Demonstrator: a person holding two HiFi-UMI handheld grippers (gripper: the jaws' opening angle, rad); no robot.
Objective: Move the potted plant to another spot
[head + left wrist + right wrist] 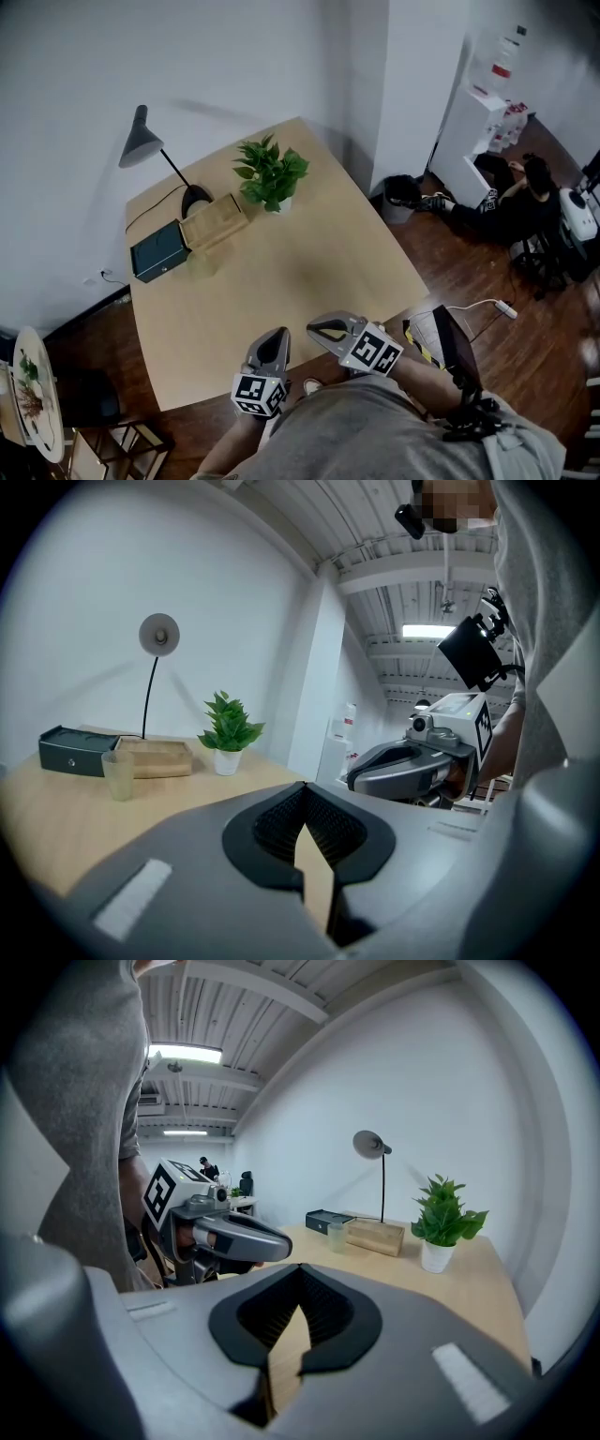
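Along the far side of the table (309, 272), a lamp (142, 142), a dark box (157, 249) and a wooden tray (214, 221) are set in a cluster. The potted plant (272, 176) is stood upright just beside the tray, at its two o'clock. Both grippers are held over the near edge, well apart from the plant. From the left gripper (277, 336) the plant is found at twelve o'clock, and from the right gripper (317, 330) at about eleven. Each pair of jaws is pressed together with nothing between. Neither can be called clearly nearer, though the left seems better lined up. A small cup (202, 262) is placed at the tray's six o'clock.
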